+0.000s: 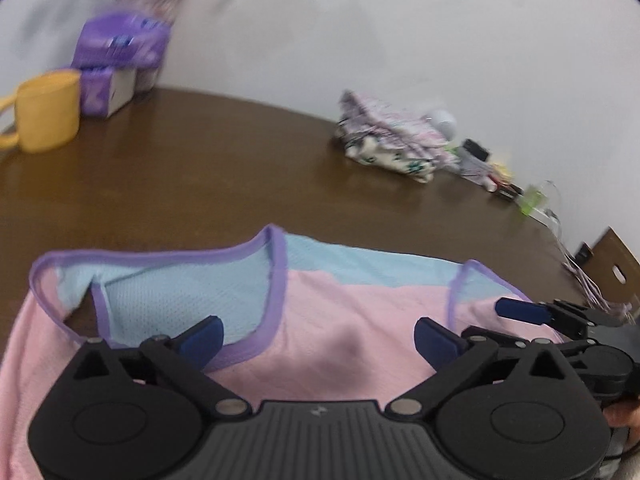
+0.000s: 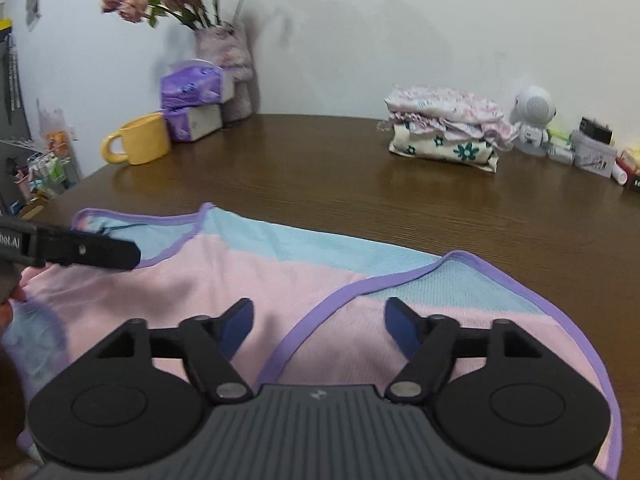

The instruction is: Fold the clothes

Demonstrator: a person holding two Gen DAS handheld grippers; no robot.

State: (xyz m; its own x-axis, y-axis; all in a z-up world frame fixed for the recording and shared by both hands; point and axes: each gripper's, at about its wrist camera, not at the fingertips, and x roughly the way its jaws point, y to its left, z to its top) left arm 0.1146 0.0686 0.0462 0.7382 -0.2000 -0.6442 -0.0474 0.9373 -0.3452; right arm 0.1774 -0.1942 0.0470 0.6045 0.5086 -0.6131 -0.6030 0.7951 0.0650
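Two hand-held grippers hang over a pink and pale-blue mesh sleeveless top with purple binding (image 1: 320, 320), which lies spread flat on the near part of the brown wood-grain surface (image 1: 240, 168). The left hand-held gripper (image 1: 318, 334) has its blue pads spread wide with only cloth beneath them, nothing pinched; the right hand-held gripper (image 2: 320, 326) is likewise released, its pads parted above a purple-edged armhole.

Each wrist view catches the other tool: the left one shows a blue pad of the right hand-held gripper poking in at its right edge, the right one shows a black finger of the left crossing the top's far-left corner.

Farther back sits a yellow mug (image 2: 138, 140), and behind it two purple tissue packs (image 2: 192, 100), stacked. Across the surface rests a folded stack of floral and pink clothes (image 2: 444, 132).

Only the right wrist view shows clearly the pinkish dried flowers in a fuzzy vase (image 2: 228, 64) against the white wall, and a small white astronaut-shaped figure (image 2: 534, 118) just beside the stack; in the left view these are blurred or cut off.
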